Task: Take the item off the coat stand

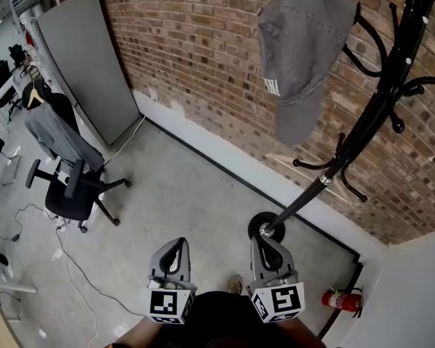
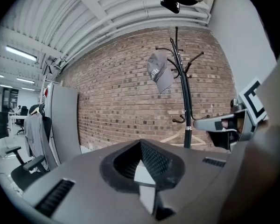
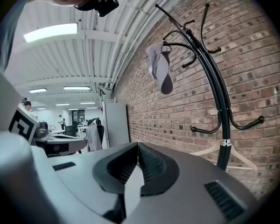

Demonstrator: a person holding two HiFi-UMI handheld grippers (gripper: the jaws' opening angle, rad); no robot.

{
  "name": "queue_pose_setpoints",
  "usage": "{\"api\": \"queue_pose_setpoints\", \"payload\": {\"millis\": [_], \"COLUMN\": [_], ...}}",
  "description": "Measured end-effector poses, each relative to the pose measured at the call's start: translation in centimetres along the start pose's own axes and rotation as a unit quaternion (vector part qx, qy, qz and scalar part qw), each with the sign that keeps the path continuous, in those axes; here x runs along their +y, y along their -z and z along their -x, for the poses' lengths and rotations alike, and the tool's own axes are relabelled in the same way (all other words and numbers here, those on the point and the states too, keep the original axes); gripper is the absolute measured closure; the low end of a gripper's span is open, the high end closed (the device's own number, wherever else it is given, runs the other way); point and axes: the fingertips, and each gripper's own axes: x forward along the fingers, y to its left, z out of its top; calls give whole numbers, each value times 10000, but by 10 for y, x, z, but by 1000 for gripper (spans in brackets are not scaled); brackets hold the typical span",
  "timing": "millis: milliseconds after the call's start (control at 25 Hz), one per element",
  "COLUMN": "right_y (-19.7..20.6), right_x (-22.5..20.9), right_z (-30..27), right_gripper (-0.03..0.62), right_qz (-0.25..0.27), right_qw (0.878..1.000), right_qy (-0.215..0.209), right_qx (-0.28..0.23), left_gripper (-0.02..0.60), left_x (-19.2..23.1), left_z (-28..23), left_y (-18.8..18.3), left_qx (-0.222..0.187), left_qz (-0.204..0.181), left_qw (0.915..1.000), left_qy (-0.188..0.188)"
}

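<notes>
A grey cap (image 1: 301,49) hangs from an upper hook of the black coat stand (image 1: 362,125) against the brick wall; the cap (image 2: 159,72) also shows in the left gripper view and, high up, the cap (image 3: 159,69) in the right gripper view. Low in the head view, my left gripper (image 1: 176,246) and right gripper (image 1: 263,243) are held side by side, far below the cap. Both have their jaws shut with nothing between them. The stand's round base (image 1: 264,228) sits just beyond the right gripper.
A wooden hanger (image 1: 315,169) leans on the wall behind the stand. A red fire extinguisher (image 1: 341,299) lies at the right near a white wall. An office chair with a grey garment (image 1: 61,162) and a grey panel (image 1: 83,64) stand to the left. Cables (image 1: 65,259) trail over the floor.
</notes>
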Motion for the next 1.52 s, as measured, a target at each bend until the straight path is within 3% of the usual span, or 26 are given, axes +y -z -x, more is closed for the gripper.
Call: {"api": "queue_pose_setpoints", "payload": {"millis": [280,560,720,840,1000,1280,1520], "right_y": [-51,-117,-152,-166,-181,-216,-222], "right_x": [-55,-60,-79,-90,-89,-82,-73], "right_z": [-22,-37,-46,-54,-61,-85,-86], "right_gripper": [579,577,573,506,466,465,472], "right_qz": [22,272,233,266,353,473,-23], "right_qw": [9972,9892,9883,9891,9884,9838,9771], "right_qy": [-483,-1050,-906,-806,-827,-980,-1393], "right_qx": [-563,-987,-1204,-1201,-1221,-1426,-1607], "left_gripper": [555,555,555,555,555,555,555], "left_x": [-15,-6,-5,-7,-7,4,22], "left_z": [-33,-55,-63,-68,-64,-54,-42], "left_y": [-31,-54,-73,-86,-97,-100,-93], "left_qx": [-304,-403,-527,-574,-644,-738,-640], "left_qz": [-32,-100,-100,-128,-116,-58,26], "left_qw": [9988,9978,9976,9979,9977,9971,9975], "left_qy": [-392,-520,-430,-276,-188,-165,-308]}}
